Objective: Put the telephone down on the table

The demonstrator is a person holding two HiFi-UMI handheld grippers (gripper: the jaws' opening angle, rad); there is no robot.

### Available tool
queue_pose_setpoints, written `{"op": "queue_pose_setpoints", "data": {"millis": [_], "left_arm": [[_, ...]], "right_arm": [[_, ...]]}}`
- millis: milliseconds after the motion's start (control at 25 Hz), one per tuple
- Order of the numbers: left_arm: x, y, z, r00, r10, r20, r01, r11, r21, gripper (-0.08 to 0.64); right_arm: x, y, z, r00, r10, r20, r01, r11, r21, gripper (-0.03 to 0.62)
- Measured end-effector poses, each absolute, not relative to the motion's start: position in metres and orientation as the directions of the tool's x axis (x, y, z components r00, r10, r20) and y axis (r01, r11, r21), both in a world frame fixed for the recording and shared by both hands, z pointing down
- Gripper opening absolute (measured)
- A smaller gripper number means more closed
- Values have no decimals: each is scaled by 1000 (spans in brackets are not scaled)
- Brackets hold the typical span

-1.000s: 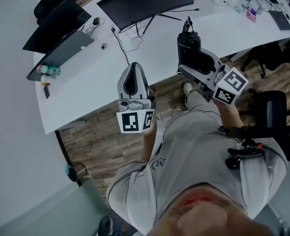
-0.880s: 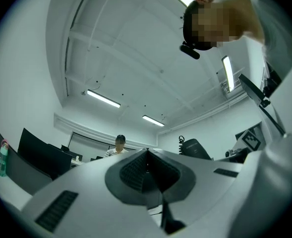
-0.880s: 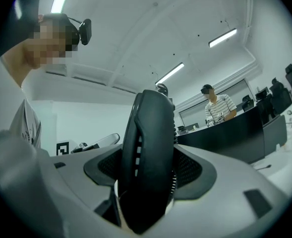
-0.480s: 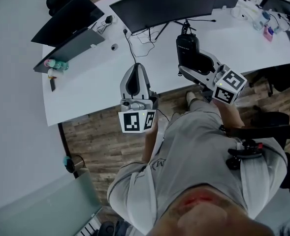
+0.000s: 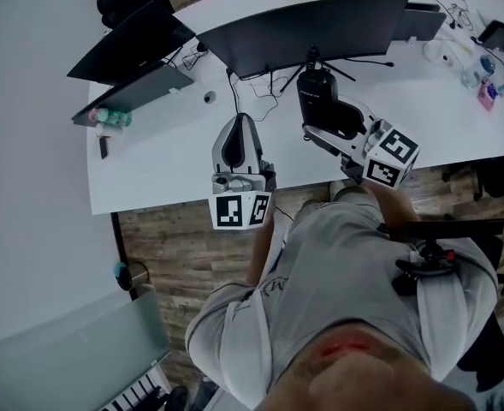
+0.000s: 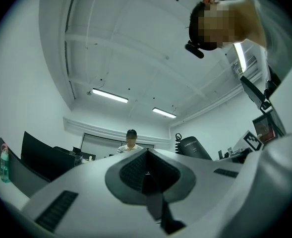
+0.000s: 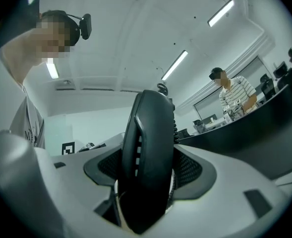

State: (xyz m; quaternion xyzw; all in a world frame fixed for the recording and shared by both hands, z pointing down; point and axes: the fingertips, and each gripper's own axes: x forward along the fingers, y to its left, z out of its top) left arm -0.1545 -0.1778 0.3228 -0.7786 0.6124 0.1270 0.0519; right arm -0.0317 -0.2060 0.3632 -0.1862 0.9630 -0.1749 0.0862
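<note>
Black telephone (image 5: pixel 317 91), upright, held aloft

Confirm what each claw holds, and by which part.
Right claw: black telephone, pinched across its sides near one end, the rest sticking out. Left claw: shut, empty.

A wide dark monitor (image 5: pixel 303 26) stands beside an open laptop (image 5: pixel 127 37), with a wood-plank floor (image 5: pixel 174 238) below.

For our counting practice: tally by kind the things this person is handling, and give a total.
Grippers: 2, the left gripper and the right gripper
Telephone: 1, in the right gripper
Total: 3
</note>
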Motion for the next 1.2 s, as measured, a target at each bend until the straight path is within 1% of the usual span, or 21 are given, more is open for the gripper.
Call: {"op": "queue_pose_setpoints", "data": {"millis": [240, 520, 680, 840, 1000, 1200], "left_arm": [[-142, -211, 338, 180, -961, -210, -976, -201, 84, 11], [-140, -221, 354, 167, -976, -138, -983, -176, 52, 11], [-139, -226, 342, 182, -971, -154, -981, -190, 35, 11], [-141, -230, 331, 220, -955, -198, -973, -230, 29, 11], [-145, -228, 316, 266, -932, -247, -958, -283, 34, 11], [-162, -227, 315, 270, -923, -275, -951, -301, 76, 11]], "right_arm": [[-19, -242, 378, -932, -347, -105, -278, 871, -405, 298], [-19, -260, 394, -933, -339, -118, -253, 855, -453, 298], [-19, -262, 389, -928, -347, -135, -250, 849, -465, 298], [-22, -259, 383, -921, -364, -139, -267, 850, -455, 298], [-24, -255, 379, -912, -395, -114, -305, 836, -456, 298], [-34, -249, 387, -910, -405, -89, -324, 829, -456, 298]]}}
